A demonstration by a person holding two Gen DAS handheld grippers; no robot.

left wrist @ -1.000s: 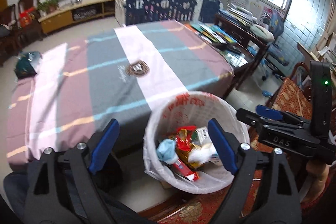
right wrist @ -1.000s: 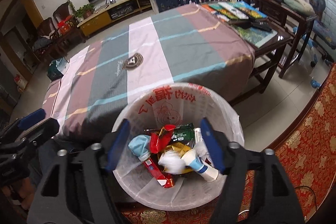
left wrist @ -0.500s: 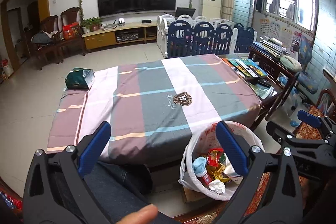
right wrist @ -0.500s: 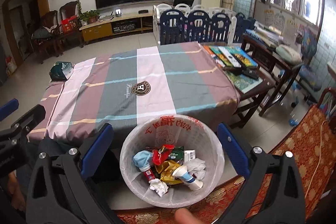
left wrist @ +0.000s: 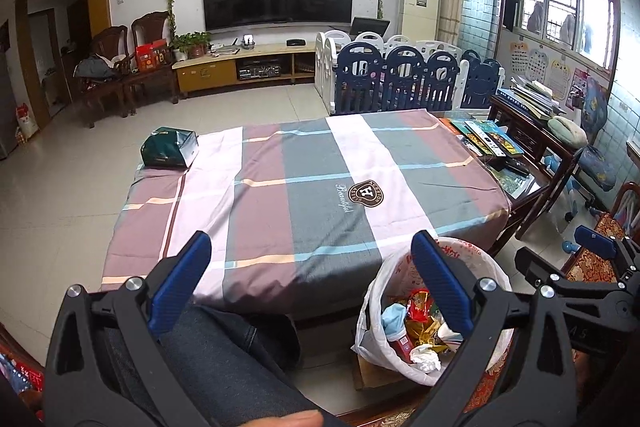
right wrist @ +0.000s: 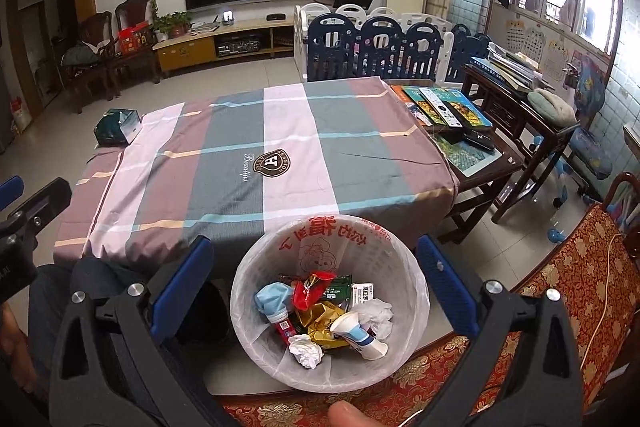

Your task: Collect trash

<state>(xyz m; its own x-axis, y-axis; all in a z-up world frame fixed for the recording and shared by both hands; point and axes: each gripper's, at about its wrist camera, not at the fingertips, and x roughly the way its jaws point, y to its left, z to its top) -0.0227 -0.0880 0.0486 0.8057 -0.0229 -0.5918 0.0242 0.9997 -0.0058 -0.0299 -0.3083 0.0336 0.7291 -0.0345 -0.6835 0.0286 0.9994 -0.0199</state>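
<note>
A white bin (right wrist: 408, 267) lined with a plastic bag stands on the floor against the near edge of the table. It holds a red wrapper (right wrist: 310, 289), a blue mask (right wrist: 272, 297), crumpled tissues (right wrist: 306, 345), a white tube (right wrist: 358, 335) and gold foil. My right gripper (right wrist: 315, 247) hangs above the bin, wide open, with nothing between its blue pads. My left gripper (left wrist: 310, 247) is also wide open and empty, to the left of the bin (left wrist: 380, 291) and over the table's near edge.
The striped tablecloth (right wrist: 280, 131) is bare except for a green box (right wrist: 118, 127) at its far left corner. Books and remotes (right wrist: 444, 107) lie on the uncovered right end. A leg in dark jeans (left wrist: 224, 355) is below the left gripper. A red patterned seat (right wrist: 560, 287) is at right.
Both grippers have lifted up and back from the bin and tilted upward. Their jaws have spread wider. The trash stays in the bin.
</note>
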